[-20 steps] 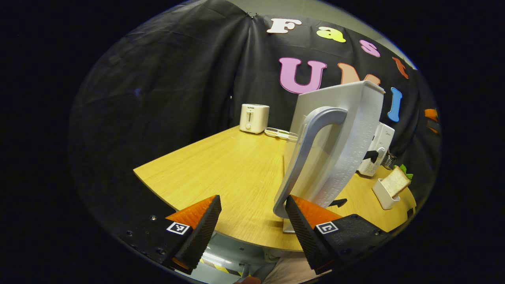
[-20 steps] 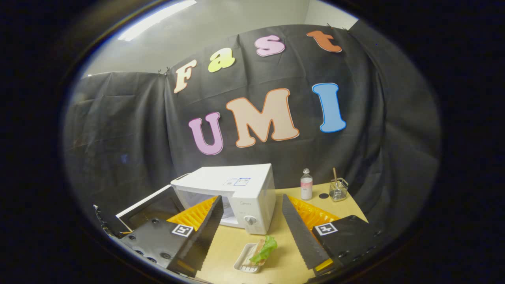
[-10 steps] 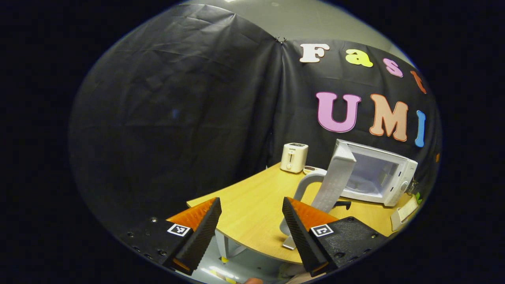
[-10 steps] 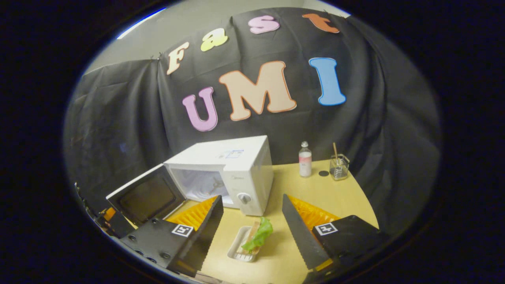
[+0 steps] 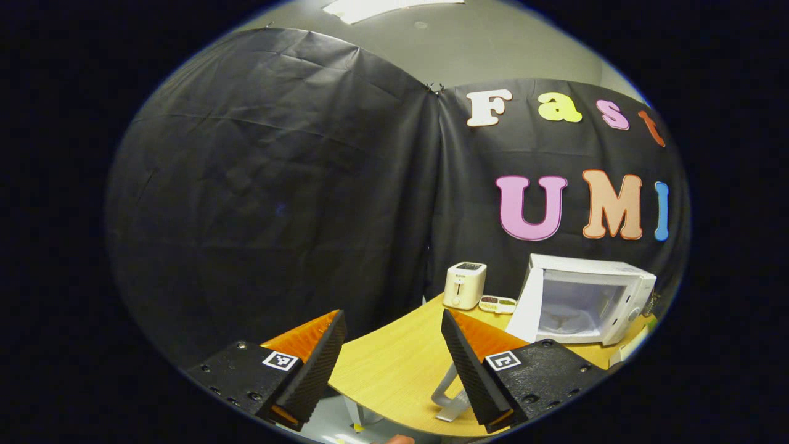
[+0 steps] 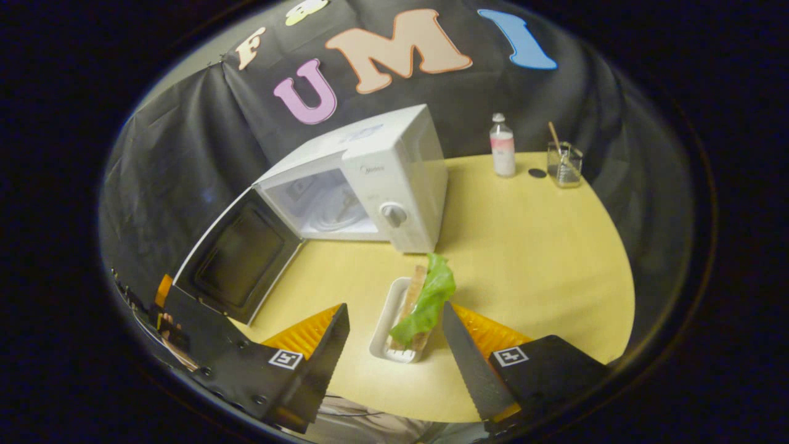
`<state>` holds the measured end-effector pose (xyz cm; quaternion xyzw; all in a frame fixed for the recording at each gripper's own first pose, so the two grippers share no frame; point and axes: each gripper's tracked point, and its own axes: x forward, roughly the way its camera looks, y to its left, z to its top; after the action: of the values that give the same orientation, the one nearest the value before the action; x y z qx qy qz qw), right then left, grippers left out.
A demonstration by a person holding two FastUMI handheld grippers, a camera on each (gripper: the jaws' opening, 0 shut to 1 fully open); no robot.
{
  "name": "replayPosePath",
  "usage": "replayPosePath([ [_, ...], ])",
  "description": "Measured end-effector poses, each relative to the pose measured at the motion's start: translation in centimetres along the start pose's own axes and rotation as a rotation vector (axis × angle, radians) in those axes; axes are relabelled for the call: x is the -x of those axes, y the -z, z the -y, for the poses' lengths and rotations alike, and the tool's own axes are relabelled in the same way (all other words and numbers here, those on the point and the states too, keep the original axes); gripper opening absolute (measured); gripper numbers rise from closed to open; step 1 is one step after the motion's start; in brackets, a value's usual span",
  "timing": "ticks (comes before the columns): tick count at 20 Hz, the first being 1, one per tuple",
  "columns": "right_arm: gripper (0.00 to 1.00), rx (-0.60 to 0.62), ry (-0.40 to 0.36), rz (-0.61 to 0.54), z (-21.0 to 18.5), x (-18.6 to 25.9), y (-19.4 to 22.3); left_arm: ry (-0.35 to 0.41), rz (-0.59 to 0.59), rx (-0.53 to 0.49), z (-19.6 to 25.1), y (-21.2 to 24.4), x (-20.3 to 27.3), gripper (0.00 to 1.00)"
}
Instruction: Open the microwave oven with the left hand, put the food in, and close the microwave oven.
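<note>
The white microwave (image 6: 382,179) stands on the yellow table (image 6: 542,246) with its door (image 6: 237,259) swung wide open and the cavity bare. The food, a sandwich with green lettuce (image 6: 425,296), stands on edge in a small white tray (image 6: 385,330) in front of the microwave. My right gripper (image 6: 394,357) hovers open just above and in front of that tray, touching nothing. My left gripper (image 5: 391,364) is open with nothing in it, off the table's left front edge. The microwave (image 5: 592,296) is far to its right, and the door handle (image 5: 447,394) sits by its right finger.
A white toaster (image 5: 463,285) and a small flat gadget (image 5: 496,303) sit at the table's far left. A bottle (image 6: 502,145), a dark cap (image 6: 537,173) and a glass with a stick (image 6: 564,163) stand at the back right. Bare tabletop lies right of the tray.
My left gripper has drawn back from the door handle, and the door now stands wide open. My right gripper has dropped and tilted down toward the food tray.
</note>
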<state>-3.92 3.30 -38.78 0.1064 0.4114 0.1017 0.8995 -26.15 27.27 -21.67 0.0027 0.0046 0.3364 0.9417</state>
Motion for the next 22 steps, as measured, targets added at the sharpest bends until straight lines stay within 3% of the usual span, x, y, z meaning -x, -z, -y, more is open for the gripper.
replayPosePath([
  [1, 0.91, -0.008, -0.005, -0.022, 0.1, -0.4, 0.5, 0.004, 0.011, 0.015, 0.3, -0.7, -0.1, 0.91],
  [2, 0.96, -0.016, 0.001, -0.038, 0.5, -0.8, 0.8, 0.006, 0.019, 0.022, 0.5, -1.1, -0.1, 0.94],
  [3, 0.96, -0.027, 0.009, -0.053, 0.8, -1.0, 1.2, 0.003, 0.030, 0.022, 0.6, -1.6, -0.3, 0.91],
  [4, 0.96, -0.041, 0.015, -0.068, 1.2, -1.3, 1.4, -0.002, 0.037, 0.015, 0.6, -1.9, -0.5, 0.94],
  [6, 0.96, -0.070, 0.030, -0.098, 2.1, -2.1, 1.6, -0.010, 0.051, -0.013, 0.6, -2.6, -0.9, 0.91],
  [7, 0.91, -0.091, 0.033, -0.114, 2.4, -2.6, 1.8, -0.012, 0.054, -0.024, 0.7, -2.8, -0.9, 0.90],
  [14, 0.96, -0.188, -0.034, -0.232, 2.1, -5.2, 2.6, -0.039, 0.046, -0.013, 0.2, -2.1, -1.1, 0.95],
  [15, 0.89, -0.196, -0.040, -0.240, 1.8, -5.6, 2.8, -0.047, 0.035, -0.018, 0.0, -1.9, -1.2, 0.90],
  [17, 0.88, -0.193, -0.040, -0.244, 1.8, -6.2, 3.0, -0.058, 0.021, -0.025, -0.3, -1.3, -1.4, 0.95],
  [19, 0.87, -0.192, -0.034, -0.250, 1.8, -6.6, 3.3, -0.068, 0.016, -0.025, -0.7, -1.3, -1.4, 0.91],
  [20, 0.98, -0.206, -0.039, -0.249, 1.7, -6.7, 3.2, -0.069, 0.016, -0.025, -0.7, -1.1, -1.7, 0.95],
  [21, 0.84, -0.220, -0.047, -0.250, 1.4, -6.7, 3.3, -0.070, 0.017, -0.025, -0.8, -1.0, -1.7, 0.95],
  [22, 0.80, -0.228, -0.052, -0.252, 1.3, -6.7, 3.3, -0.071, 0.022, -0.024, -0.8, -1.1, -1.7, 0.95],
])
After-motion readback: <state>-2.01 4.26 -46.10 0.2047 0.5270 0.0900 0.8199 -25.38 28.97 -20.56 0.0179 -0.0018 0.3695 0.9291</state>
